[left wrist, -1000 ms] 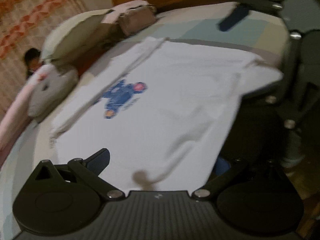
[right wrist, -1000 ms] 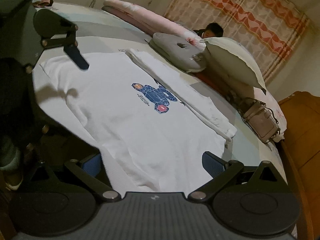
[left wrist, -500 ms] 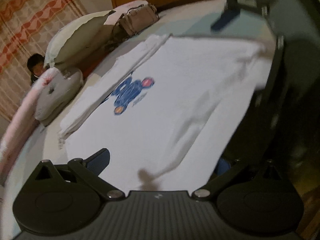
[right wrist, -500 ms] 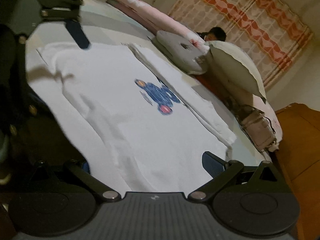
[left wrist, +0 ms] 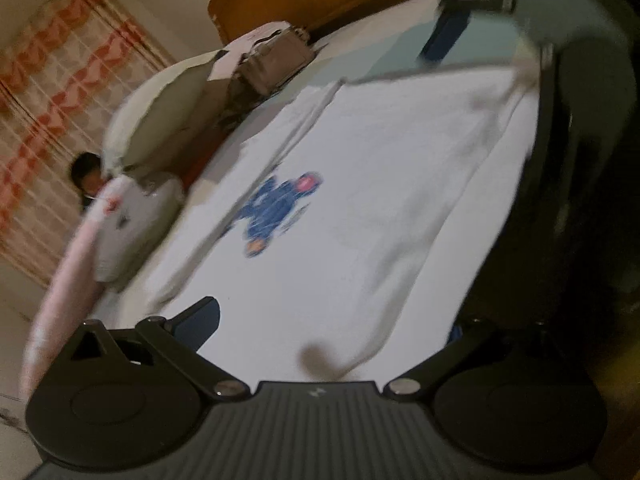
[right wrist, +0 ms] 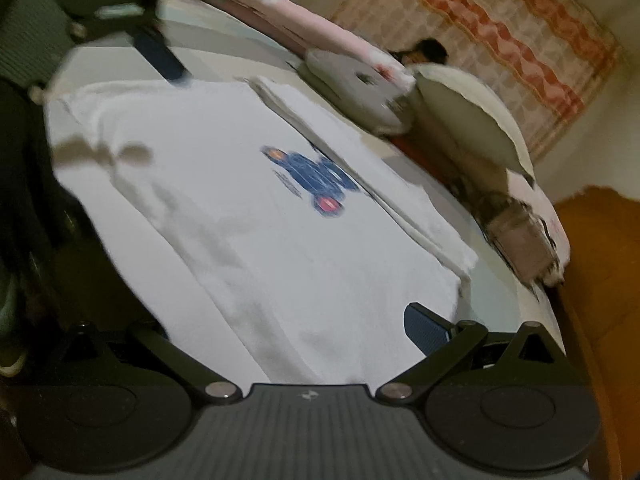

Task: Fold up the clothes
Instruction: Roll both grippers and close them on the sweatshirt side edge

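A white T-shirt (left wrist: 360, 208) with a blue printed figure (left wrist: 276, 208) is stretched out over the bed (left wrist: 384, 44), its near edge lifted off the mattress and hanging over the bedside.

On the left, the left gripper (left wrist: 332, 320) has that near edge running between its 2 fingers: 1 blue pad (left wrist: 200, 316) shows above the cloth on 1 side, the other finger is covered by fabric. The jaws stand wide; whether they actually pinch the shirt I cannot tell.

Further along the same edge, the right gripper (right wrist: 288, 324) stands the same way, with 1 blue pad (right wrist: 426, 328) clear beside the shirt's corner and the other finger hidden under the cloth. Again I cannot tell if it has hold of anything.

The far side of the shirt lies doubled over in a long strip (right wrist: 352, 168) on the mattress. Beyond it sit a grey cushion (right wrist: 352, 84), a pale pillow (right wrist: 468, 120) and a tan handbag (right wrist: 520, 236), with a pink roll of bedding (right wrist: 280, 12) along the bed's far edge. A person's dark hair (right wrist: 430, 48) shows behind the cushion, in front of an orange-patterned curtain (right wrist: 500, 28). A wooden headboard (right wrist: 600, 260) is at the right.
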Available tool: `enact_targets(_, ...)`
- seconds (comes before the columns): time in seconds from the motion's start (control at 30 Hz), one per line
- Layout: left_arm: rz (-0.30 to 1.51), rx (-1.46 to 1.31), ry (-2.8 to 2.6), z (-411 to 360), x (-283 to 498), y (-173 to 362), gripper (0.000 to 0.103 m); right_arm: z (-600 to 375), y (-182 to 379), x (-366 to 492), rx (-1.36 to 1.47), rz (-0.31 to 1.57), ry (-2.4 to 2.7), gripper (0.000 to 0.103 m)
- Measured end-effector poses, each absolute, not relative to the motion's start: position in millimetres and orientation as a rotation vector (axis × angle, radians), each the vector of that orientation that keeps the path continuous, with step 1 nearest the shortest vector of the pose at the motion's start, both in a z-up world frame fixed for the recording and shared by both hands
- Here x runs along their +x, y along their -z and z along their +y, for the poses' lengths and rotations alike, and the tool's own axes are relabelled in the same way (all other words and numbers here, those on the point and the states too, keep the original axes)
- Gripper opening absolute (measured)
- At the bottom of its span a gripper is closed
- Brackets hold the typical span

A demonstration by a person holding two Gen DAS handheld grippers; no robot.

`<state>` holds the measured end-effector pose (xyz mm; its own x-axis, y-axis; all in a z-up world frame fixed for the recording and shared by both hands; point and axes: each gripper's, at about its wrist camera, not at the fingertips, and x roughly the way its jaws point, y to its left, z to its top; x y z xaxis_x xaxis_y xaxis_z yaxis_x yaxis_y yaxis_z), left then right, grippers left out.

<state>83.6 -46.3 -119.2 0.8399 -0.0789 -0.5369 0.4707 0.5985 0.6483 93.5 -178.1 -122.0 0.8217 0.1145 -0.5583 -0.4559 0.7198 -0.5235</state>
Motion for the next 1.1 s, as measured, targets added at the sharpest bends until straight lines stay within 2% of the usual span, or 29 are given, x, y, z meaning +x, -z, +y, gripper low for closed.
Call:
enact_targets(0.23,0.503,0.959,0.216,-15,92,121,0.103,-198,122,98,-0.730,0.540,-0.254,0.103)
enact_targets(0.43,0.463,1.014,0.234,-23,89,125,0.102,-178,126,93,-0.778,0.472,-0.291,0.103)
enact_targets(0.67,0.469,1.043,0.207,-10,97,128,0.103,-192,126,97,-0.813,0.481,-0.257,0.103)
enact_targets(0.8,0.426,1.098,0.202,-19,95,134,0.102,-187,126,97,-0.811,0.465,-0.268,0.100)
enact_targets(0.93,0.409,1.122,0.212,-15,91,134,0.102,-183,129,92,-0.851,0.444,-0.287,0.089)
enact_targets(1.0,0.415,1.118,0.232,-13,89,133,0.099,-184,127,89,-0.855,0.445,-0.303,0.081)
enact_targets(1.07,0.425,1.113,0.266,-11,86,131,0.083,-185,126,86,-0.859,0.448,-0.322,0.071)
enact_targets(1.1,0.436,1.114,0.290,-12,84,130,0.079,-184,125,84,-0.863,0.453,-0.337,0.064)
